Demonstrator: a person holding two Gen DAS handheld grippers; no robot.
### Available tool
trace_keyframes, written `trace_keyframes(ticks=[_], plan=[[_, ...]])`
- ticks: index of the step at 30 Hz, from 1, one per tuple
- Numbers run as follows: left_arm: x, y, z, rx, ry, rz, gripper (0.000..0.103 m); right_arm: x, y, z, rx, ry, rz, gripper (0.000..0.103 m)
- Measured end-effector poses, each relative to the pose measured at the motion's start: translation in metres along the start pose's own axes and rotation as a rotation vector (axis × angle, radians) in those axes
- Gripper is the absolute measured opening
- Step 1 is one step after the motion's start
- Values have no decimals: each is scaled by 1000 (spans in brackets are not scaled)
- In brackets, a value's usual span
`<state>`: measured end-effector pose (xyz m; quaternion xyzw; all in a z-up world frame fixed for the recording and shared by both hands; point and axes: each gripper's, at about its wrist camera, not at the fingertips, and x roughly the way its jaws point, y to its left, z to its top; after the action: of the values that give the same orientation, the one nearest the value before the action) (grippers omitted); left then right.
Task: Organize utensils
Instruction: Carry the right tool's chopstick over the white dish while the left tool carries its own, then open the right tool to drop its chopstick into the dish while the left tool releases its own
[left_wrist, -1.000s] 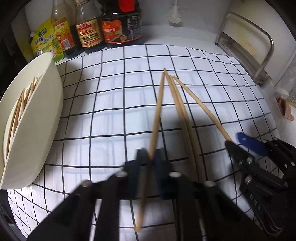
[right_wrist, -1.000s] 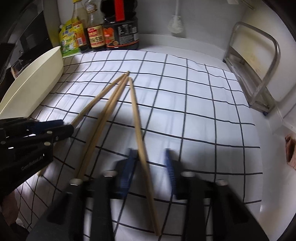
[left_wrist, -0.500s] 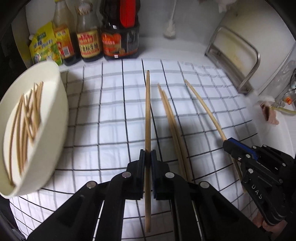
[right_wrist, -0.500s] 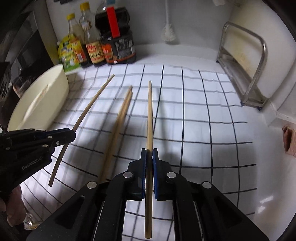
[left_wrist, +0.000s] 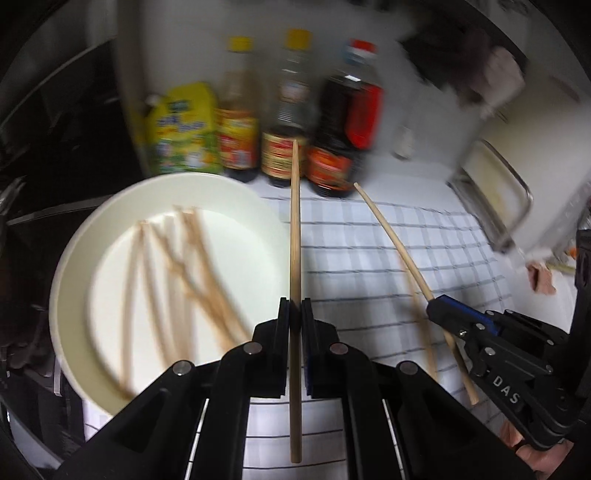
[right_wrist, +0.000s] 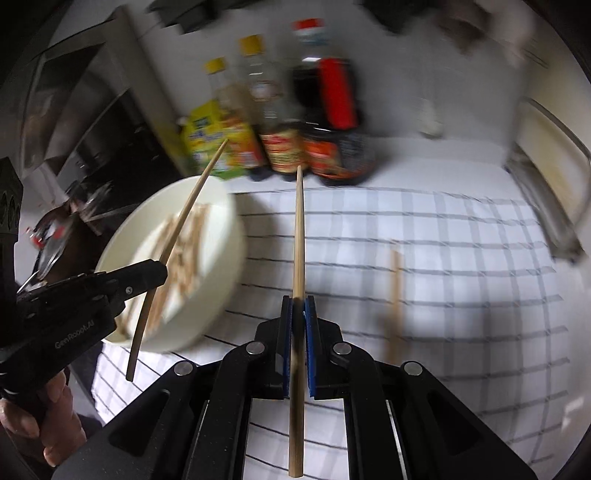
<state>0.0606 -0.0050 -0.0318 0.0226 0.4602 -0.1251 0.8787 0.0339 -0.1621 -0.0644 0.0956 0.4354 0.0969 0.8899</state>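
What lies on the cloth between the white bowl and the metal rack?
In the right wrist view, one chopstick lies on the checked cloth between the white bowl and metal rack; the rest looks bare.

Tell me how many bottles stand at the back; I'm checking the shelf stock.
3 bottles: a yellow-capped one, a second yellow-capped one, and a big dark red-capped one, side by side. A yellow pouch may hide more.

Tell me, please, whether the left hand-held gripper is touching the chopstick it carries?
Touching. In the left wrist view, the left hand-held gripper has its jaws closed on the chopstick, which runs between the pads with no visible gap.
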Motion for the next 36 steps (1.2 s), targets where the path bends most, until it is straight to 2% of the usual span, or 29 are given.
trace_keyframes(ticks=[6, 12, 19, 24, 25, 27, 29, 31, 36], plan=[[-3, 68, 2, -69, 10, 68, 7, 40, 69, 31, -79, 40, 59, 7], [9, 121, -2, -118, 46, 114, 7, 78, 116, 43, -132, 91, 78, 6], [30, 144, -4, -135, 82, 122, 7, 115, 139, 48, -147, 142, 56, 6], [40, 150, -5, -137, 111, 128, 7, 118, 141, 50, -138, 146, 43, 7], [40, 151, -6, -141, 112, 132, 11, 117, 140, 51, -136, 136, 37, 8], [39, 153, -6, -153, 109, 142, 30, 111, 139, 52, -139, 120, 32, 10], [36, 156, -5, -166, 97, 156, 62, 107, 137, 53, -139, 109, 28, 16], [31, 157, -5, -178, 78, 163, 63, 102, 135, 52, -136, 99, 31, 23], [21, 159, -5, -191, 69, 186, 66, 92, 131, 49, -132, 88, 40, 24]])
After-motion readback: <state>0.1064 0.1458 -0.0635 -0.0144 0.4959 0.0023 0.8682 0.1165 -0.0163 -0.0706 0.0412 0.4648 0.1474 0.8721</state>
